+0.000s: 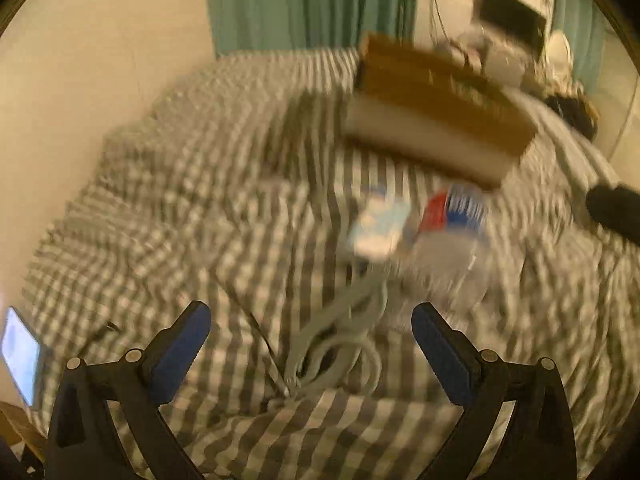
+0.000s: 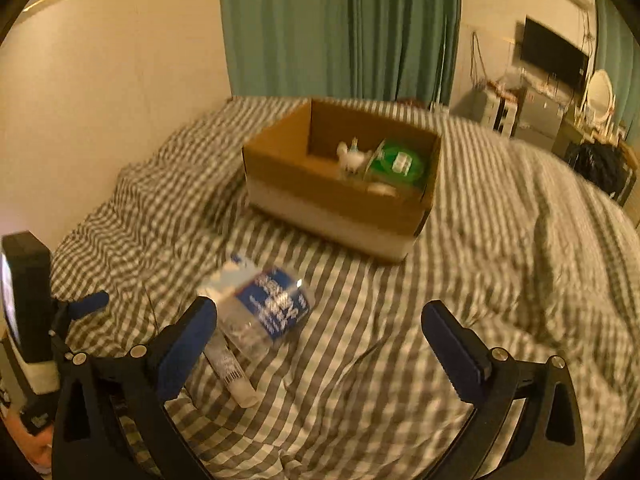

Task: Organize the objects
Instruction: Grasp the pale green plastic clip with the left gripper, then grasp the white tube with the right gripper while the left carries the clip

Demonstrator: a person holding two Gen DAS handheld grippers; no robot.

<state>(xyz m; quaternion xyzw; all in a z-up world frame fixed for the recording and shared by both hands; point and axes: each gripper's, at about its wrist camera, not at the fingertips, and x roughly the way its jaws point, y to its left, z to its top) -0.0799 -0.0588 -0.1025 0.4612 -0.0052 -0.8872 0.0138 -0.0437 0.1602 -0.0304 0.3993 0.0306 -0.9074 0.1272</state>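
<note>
Right wrist view: cardboard box (image 2: 336, 196) holds green tub (image 2: 396, 164), white figurine (image 2: 352, 158).

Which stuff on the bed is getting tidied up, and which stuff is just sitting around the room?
For the tidying:
cardboard box
plastic bottle
white tube
grey cable
small blue and white packet

Just lying about:
checked bedspread
green curtain
TV
round mirror
</note>
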